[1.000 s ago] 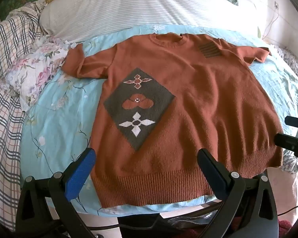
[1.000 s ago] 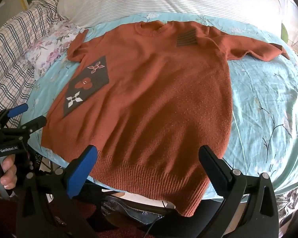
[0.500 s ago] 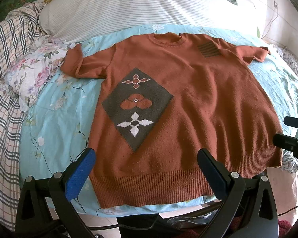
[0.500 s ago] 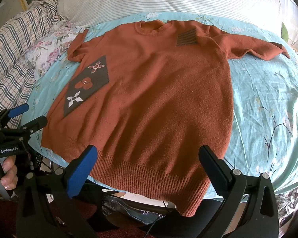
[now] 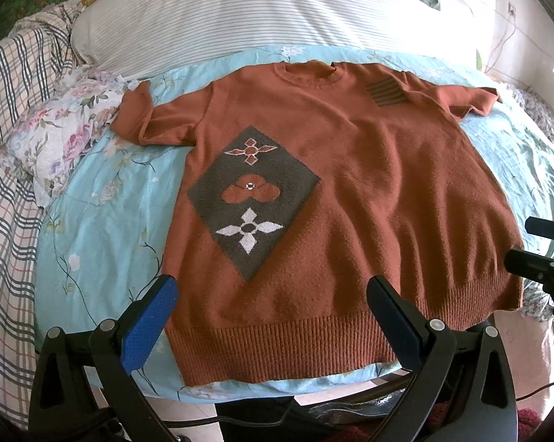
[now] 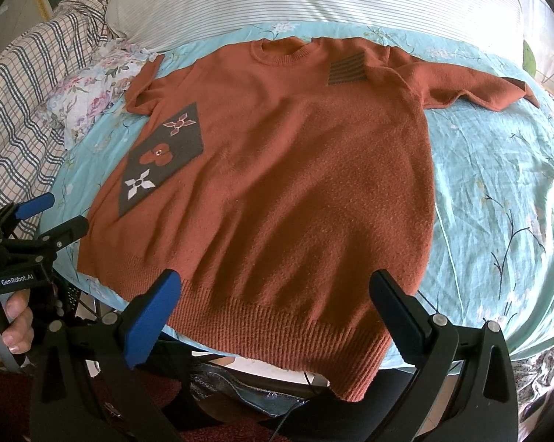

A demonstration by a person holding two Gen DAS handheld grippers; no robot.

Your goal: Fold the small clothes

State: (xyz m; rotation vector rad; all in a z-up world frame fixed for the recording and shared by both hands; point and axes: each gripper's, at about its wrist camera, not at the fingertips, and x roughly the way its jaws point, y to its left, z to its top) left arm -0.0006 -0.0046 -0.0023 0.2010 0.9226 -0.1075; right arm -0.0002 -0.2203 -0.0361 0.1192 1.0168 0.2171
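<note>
A rust-orange short-sleeved knit sweater [image 5: 369, 184] lies flat, front up, on the light blue floral sheet [image 5: 103, 228], collar toward the pillows. It has a dark diamond patch [image 5: 254, 199] with flower motifs and a small striped patch [image 5: 387, 92]. It also shows in the right wrist view [image 6: 295, 169], its hem hanging a little over the bed edge. My left gripper [image 5: 269, 316] is open and empty above the hem. My right gripper [image 6: 273, 313] is open and empty above the hem's right part.
A large striped pillow [image 5: 258, 11] lies behind the collar. A floral pillow [image 5: 63, 136] and a plaid blanket [image 5: 8, 169] lie at the left. The bed's near edge runs just below the hem [image 5: 277, 386]. The other gripper shows at each view's side [image 6: 30, 235].
The left wrist view has shifted very slightly; the sweater and both grippers stay nearly as they were, jaws open.
</note>
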